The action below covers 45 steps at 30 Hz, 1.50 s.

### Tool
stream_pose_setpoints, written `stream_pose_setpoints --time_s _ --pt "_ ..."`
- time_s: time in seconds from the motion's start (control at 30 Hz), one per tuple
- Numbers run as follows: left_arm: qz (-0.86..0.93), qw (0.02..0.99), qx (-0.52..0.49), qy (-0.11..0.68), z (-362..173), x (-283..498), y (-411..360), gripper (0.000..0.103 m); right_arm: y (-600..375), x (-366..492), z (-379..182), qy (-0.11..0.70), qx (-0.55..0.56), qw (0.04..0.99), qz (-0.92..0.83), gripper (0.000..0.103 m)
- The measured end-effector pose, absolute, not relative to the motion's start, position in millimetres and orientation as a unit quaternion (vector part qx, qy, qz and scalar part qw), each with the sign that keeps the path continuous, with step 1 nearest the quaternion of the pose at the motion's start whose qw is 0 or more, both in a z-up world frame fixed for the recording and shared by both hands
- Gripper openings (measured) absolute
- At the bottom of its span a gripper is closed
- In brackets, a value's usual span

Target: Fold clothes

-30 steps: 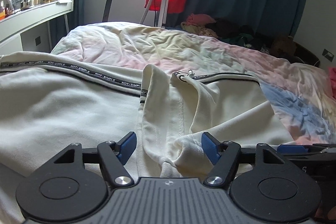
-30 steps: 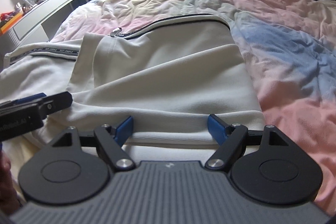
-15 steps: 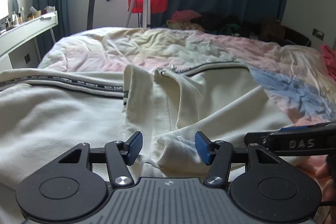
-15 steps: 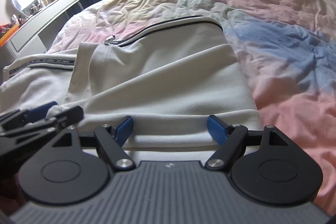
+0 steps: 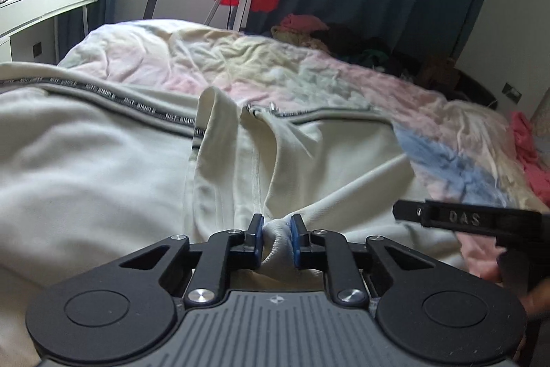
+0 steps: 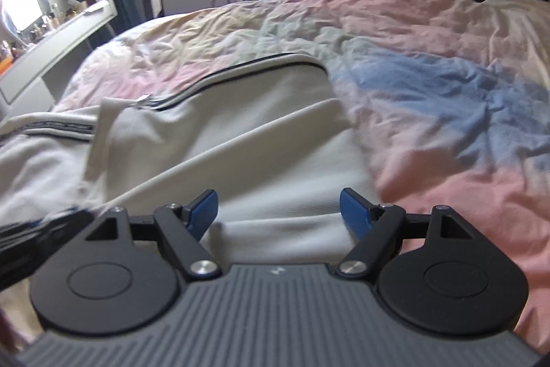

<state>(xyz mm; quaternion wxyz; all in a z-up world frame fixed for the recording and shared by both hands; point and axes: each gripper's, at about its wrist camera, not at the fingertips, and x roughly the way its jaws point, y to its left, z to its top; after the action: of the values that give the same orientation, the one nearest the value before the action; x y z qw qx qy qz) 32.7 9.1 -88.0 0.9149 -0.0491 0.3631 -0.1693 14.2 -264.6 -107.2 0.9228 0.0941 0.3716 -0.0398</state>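
The left gripper (image 5: 277,238) was closed down, its two blue pads pinching a bunched fold of cream cloth (image 5: 275,234) between them, fingers pointing forward and low. The right gripper (image 6: 279,212) sat just beside it on the right, level and pointing forward, its blue pads spread wide apart with nothing clamped. Part of a hand (image 5: 536,294) showed behind it.
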Motion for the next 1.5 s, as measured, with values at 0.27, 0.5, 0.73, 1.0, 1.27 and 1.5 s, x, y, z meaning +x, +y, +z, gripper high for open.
stream_pose_setpoints --time_s 0.27,0.5,0.73,1.0,1.27,1.5 --pt "-0.197 0.897 -0.13 0.374 -84.7 53.9 30.3 0.058 -271.9 18.7 -113.9 0.385 0.112 0.915 -0.042 0.079" --pt "-0.209 0.843 -0.261 0.421 -92.7 135.8 45.9 0.061 -278.0 16.4 -110.5 0.384 0.134 0.913 -0.036 0.08" --pt "-0.172 0.84 -0.219 0.465 -104.5 195.3 24.7 0.006 -279.0 18.8 -113.1 0.386 0.119 0.915 -0.02 0.08" --pt "-0.135 0.887 -0.087 0.433 -88.9 213.0 -4.8 0.006 -272.7 26.8 -119.4 0.386 0.094 0.918 -0.009 0.084" --pt "-0.131 0.893 -0.096 0.42 -81.4 183.7 24.1 0.035 -276.4 27.9 -120.9 0.383 0.107 0.918 -0.007 0.084" --pt "-0.066 0.893 -0.143 0.423 -54.2 126.4 114.0 0.069 -275.6 22.4 -116.8 0.38 0.118 0.918 -0.007 0.083"
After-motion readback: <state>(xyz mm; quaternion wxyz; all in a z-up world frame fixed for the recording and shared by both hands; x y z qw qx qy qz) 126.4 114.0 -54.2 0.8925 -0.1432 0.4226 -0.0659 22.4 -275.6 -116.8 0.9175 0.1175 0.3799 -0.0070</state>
